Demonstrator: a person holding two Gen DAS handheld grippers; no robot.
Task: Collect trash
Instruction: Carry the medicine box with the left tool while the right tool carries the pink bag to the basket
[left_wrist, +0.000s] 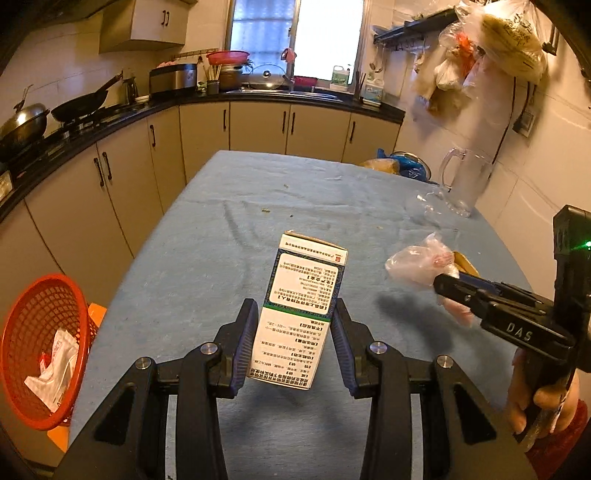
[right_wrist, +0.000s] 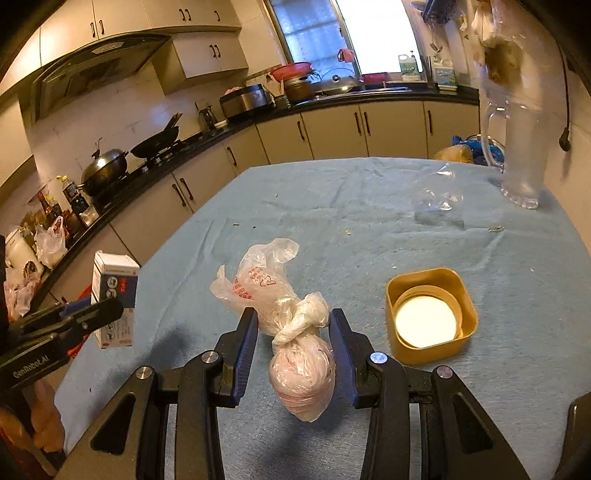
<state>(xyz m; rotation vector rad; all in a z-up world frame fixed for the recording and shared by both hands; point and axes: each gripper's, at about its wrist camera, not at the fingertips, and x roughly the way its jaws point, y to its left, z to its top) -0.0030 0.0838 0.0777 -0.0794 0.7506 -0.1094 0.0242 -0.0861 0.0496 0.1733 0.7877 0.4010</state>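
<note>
- Table (left_wrist: 229, 236) w/ blue cloth is standing in kitchen, crumbs lying on it.
- Left gripper (left_wrist: 294, 325) is clamping printed box (left_wrist: 301, 314) above cloth.
- Right gripper (right_wrist: 293, 332) is pinching knotted plastic bag (right_wrist: 295, 354), lifted.
- Red basket (left_wrist: 40, 347) is sitting beside table's left edge, wrappers inside.
- Gold lid (right_wrist: 430, 314) is lying near bag.

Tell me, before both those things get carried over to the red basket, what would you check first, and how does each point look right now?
1. Left gripper has the medicine box between its pads: ok, box lifted off the table.
2. Right gripper has the knotted plastic bag: ok, pads close on both sides and its shadow lies on the cloth.
3. Red basket within view and open on top: ok, it sits past the table's left edge with some wrappers already inside.
4. Room left in the basket: ok, mostly unfilled.
5. Grip firmness on either item: cannot tell.
6. Gold square lid and clear plastic wrap collected: not ok, both lie on the blue tablecloth.
</note>
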